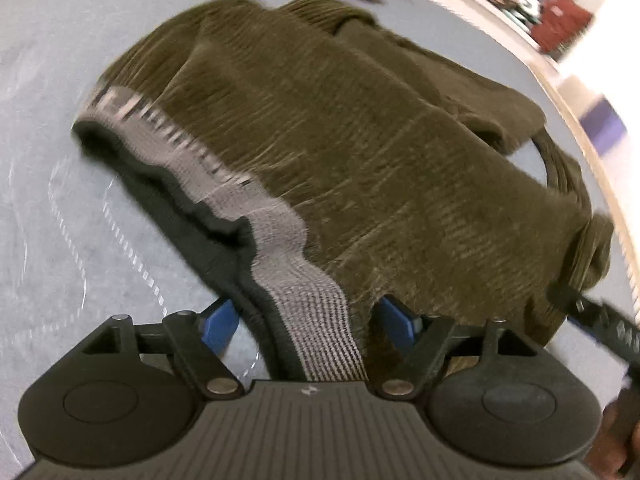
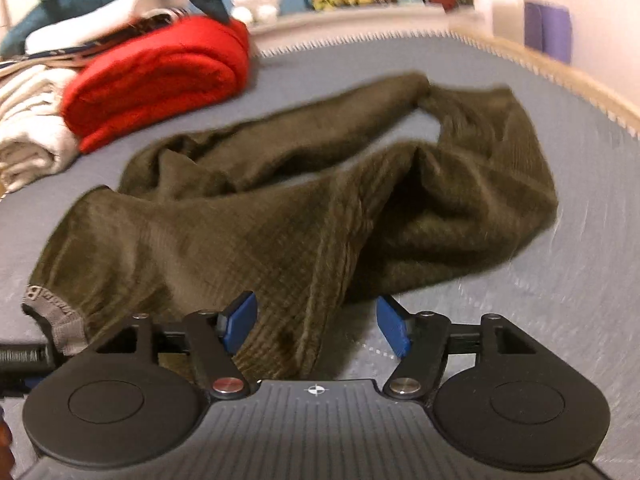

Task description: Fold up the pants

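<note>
Lying crumpled: olive waffle-knit pants (image 1: 360, 152), soft, limp, light; take hold at grey waistband (image 1: 280, 240). Left gripper (image 1: 308, 324) and right gripper (image 2: 316, 324) both released, fabric loose between jaws.

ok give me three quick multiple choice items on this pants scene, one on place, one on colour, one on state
1. Where is the red folded cloth in the right wrist view?
A. left of and beyond the pants
B. on the pants
C. between the jaws

2. What colour is the waistband?
A. yellow
B. grey
C. red

3. How do the left gripper jaws stand?
A. shut on nothing
B. clamped on a leg hem
C. open, waistband between them

Answers: 1 A, it lies on the blue-grey surface past the pants. 2 B, a grey band edges the olive fabric. 3 C, the blue pads stand apart either side of it.
</note>
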`<state>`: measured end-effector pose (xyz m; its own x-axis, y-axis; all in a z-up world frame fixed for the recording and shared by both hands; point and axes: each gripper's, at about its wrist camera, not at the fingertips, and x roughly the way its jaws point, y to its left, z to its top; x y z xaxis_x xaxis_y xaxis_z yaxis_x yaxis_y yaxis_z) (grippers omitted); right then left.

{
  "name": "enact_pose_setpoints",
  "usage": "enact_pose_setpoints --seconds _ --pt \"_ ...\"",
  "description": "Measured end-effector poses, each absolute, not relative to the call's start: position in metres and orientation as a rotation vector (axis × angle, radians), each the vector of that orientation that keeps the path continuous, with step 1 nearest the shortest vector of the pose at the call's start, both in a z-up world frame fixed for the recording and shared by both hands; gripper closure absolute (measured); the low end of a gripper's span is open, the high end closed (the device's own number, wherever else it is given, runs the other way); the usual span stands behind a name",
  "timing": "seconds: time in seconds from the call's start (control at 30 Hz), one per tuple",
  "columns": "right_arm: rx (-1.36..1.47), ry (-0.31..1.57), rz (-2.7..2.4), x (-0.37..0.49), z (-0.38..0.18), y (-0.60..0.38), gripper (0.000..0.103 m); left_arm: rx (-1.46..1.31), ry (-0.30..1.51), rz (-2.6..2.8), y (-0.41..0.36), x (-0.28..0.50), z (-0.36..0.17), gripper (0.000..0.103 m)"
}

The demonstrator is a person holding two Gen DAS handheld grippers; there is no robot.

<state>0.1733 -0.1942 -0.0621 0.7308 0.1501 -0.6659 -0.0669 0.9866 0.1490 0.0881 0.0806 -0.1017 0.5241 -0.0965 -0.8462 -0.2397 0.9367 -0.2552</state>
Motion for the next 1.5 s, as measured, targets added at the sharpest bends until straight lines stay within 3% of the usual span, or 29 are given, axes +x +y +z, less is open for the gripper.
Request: enact_pose_setpoints --seconds 0.13,0.27,0.33,0.37,0.43,0.47,0.87,1.2,1.47,1.5 --pt "0.112 0.808 0.122 0.187 -0.080 -0.189 0.035 -0.295 0.997 0.059 0.072 0.086 -0.105 0.023" --pt "0.082 0.820 0.149 0.192 -0.087 -0.178 0.041 -0.265 0.991 0.055 0.077 0.083 -0.103 0.048" --pt "0.064 0.820 0.179 0.192 -0.088 -0.170 0.068 -0.253 0.986 0.032 0.081 0.083 -0.098 0.058" --pt "0.052 0.817 0.189 0.190 -0.088 -0.165 0.072 -0.242 0.974 0.024 0.083 0.081 -0.095 0.062" --pt "0.019 0.802 0.198 0.187 -0.088 -0.157 0.092 -0.203 0.940 0.013 0.084 0.078 -0.086 0.065" --pt "-0.001 0.792 0.208 0.184 -0.087 -0.151 0.094 -0.185 0.922 0.012 0.083 0.077 -0.081 0.068" --pt "-0.300 0.667 0.631 0.118 -0.071 -0.068 0.095 -0.280 0.794 0.236 0.168 0.035 -0.030 0.085" --pt "-0.271 0.536 1.001 0.071 -0.042 -0.044 0.095 -0.368 0.751 0.454 0.230 0.002 -0.011 0.086" --pt "-0.280 0.662 0.943 0.080 -0.047 -0.035 0.090 -0.361 0.828 0.462 0.226 0.020 -0.019 0.080" --pt "-0.284 0.671 0.934 0.078 -0.047 -0.034 0.085 -0.363 0.830 0.468 0.226 0.022 -0.019 0.078"
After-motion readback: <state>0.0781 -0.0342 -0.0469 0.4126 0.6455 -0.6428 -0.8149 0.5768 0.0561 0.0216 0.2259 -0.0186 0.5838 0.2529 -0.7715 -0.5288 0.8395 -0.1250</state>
